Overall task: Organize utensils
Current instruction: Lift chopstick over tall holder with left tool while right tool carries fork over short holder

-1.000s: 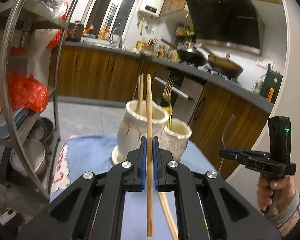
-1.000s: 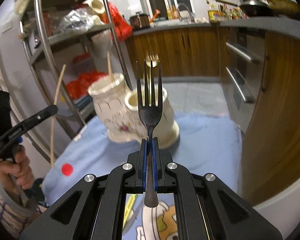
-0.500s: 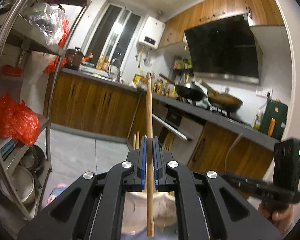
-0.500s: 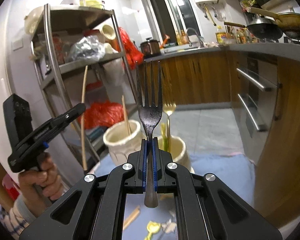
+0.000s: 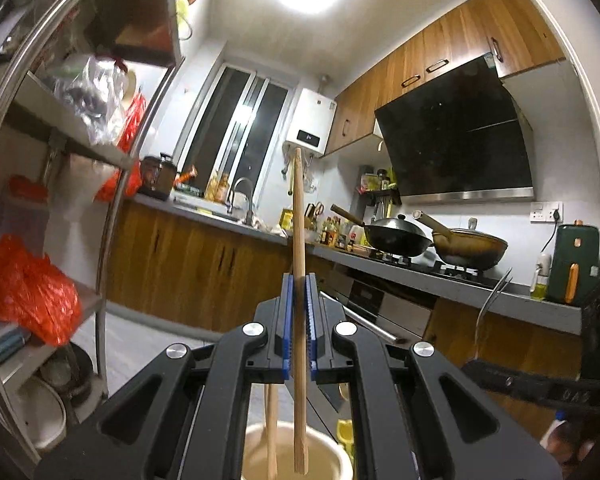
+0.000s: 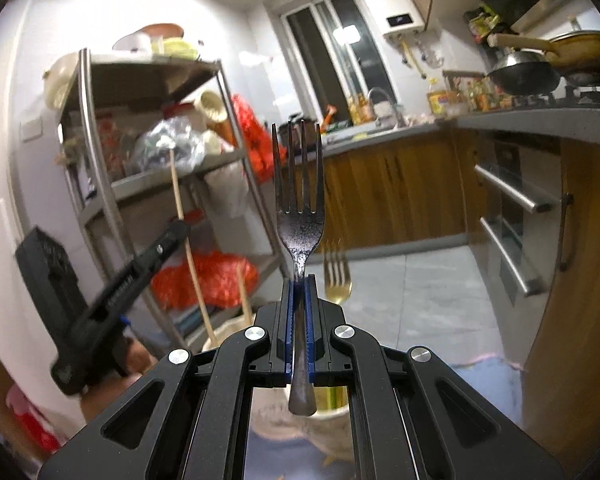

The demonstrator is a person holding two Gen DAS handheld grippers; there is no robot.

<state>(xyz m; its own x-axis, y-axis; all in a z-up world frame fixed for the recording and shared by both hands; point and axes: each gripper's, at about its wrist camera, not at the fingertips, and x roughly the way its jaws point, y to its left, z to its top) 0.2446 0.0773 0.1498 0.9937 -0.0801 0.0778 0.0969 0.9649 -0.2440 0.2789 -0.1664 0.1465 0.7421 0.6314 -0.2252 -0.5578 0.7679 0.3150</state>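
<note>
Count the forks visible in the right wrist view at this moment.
2: a dark fork clamped upright in the right tool, and a gold fork standing just behind it to the right. Others may be hidden.

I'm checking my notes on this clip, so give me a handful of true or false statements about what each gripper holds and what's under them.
1. The left gripper is shut on a chopstick. True.
2. The right gripper holds a spoon. False: it is shut on a fork.
3. The fork's tines point down. False: they point up.
4. A cream holder with another chopstick in it sits below the left gripper. True.
5. A gold fork stands behind the right gripper. True.
</note>
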